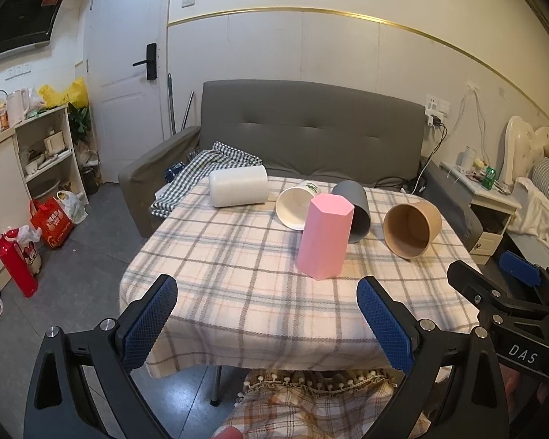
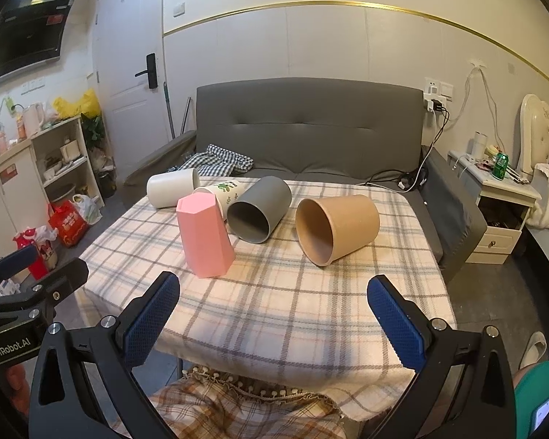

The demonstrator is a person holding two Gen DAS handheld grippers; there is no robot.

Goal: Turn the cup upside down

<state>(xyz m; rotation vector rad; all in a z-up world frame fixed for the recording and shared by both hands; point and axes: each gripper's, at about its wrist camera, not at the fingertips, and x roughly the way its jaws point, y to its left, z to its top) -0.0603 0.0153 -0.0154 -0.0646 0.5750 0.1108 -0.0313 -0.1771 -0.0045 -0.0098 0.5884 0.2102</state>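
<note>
Several cups are on the plaid-covered table (image 1: 238,285). A pink hexagonal cup (image 1: 324,236) (image 2: 205,236) stands upside down, closed end up. On their sides lie a white cup (image 1: 238,186) (image 2: 170,186), a printed paper cup (image 1: 295,205) (image 2: 221,192), a grey cup (image 1: 357,205) (image 2: 258,210) and a brown cup (image 1: 413,228) (image 2: 335,228). My left gripper (image 1: 267,318) is open and empty over the table's near edge. My right gripper (image 2: 274,320) is open and empty at the near edge; it also shows in the left wrist view (image 1: 494,281).
A grey sofa (image 1: 311,128) with a checked cloth (image 1: 205,172) stands behind the table. Shelves (image 1: 47,146), bags and a red bottle (image 1: 14,263) are on the left floor. A nightstand (image 2: 494,197) and a bed are at the right.
</note>
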